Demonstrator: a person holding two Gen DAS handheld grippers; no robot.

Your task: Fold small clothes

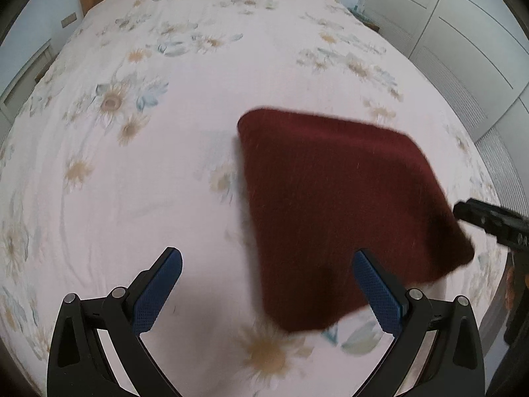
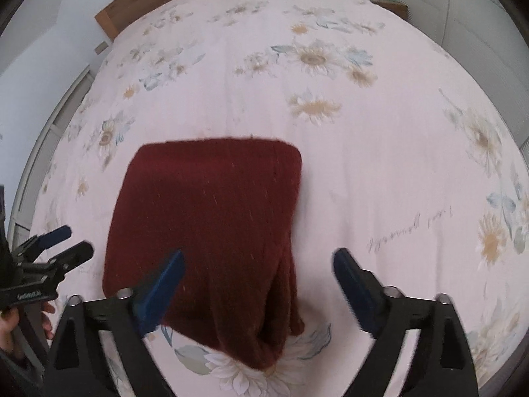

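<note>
Maroon garment (image 2: 211, 228), folded to a thick rectangle, is laid on the floral bedspread (image 1: 132, 172), the left gripper (image 1: 264, 261) and right gripper (image 2: 258, 261) held spread and empty above it; folding is judged near-finished, only squaring or set-aside needed.

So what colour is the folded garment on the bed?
Dark maroon red, a plain knit; the garment shows best in the right wrist view.

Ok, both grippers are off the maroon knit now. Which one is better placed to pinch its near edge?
Right, probably. The right gripper, open, frames the maroon knit and its near edge; the left gripper, also open, mostly faces bare bedsheet.
</note>
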